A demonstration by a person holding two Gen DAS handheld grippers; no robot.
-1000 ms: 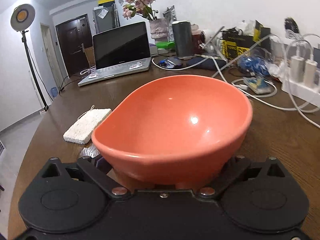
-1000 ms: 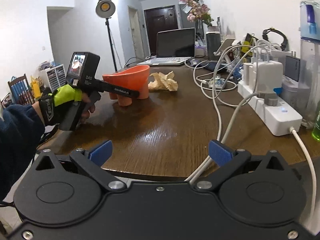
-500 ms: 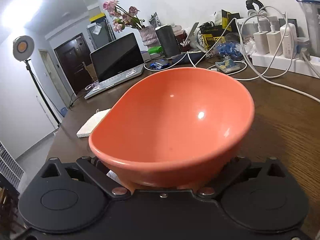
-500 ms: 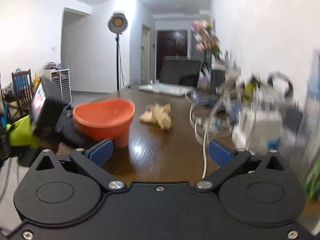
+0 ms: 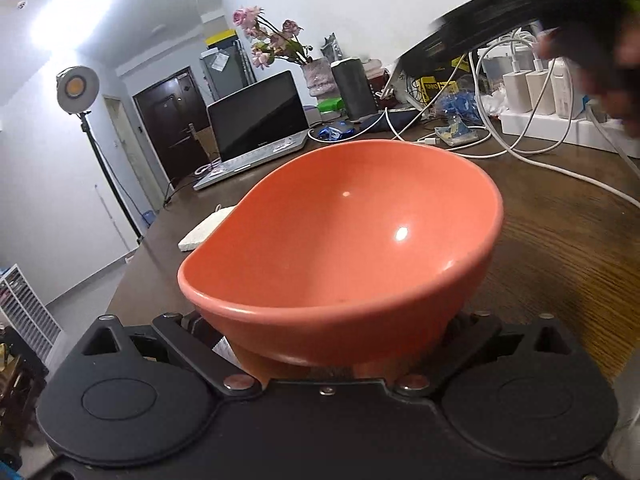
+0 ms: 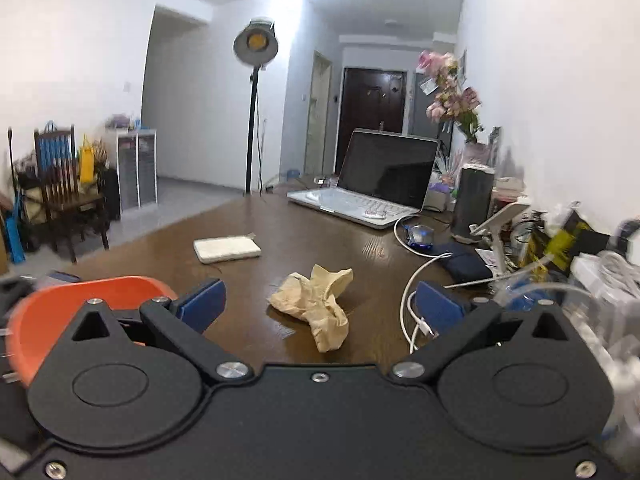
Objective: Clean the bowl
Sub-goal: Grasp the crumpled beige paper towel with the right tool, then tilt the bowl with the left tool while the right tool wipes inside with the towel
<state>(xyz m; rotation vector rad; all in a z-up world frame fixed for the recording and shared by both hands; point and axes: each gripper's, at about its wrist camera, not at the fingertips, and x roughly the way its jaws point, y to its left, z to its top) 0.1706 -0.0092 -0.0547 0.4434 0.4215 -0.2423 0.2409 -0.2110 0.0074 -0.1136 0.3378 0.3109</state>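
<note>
Orange bowl pinched in the left tongs, right tongs spread above the crumpled paper

The left tongs (image 5: 332,360) pinch the base of the orange bowl (image 5: 344,236), tilted above the dark wooden desk (image 5: 560,248); the right tongs (image 6: 318,304) hang spread and empty over the desk, the crumpled tan paper (image 6: 316,306) lying between their blue fingertips (image 6: 202,304), a white sponge (image 6: 227,249) and an open laptop (image 6: 376,180) farther back
</note>
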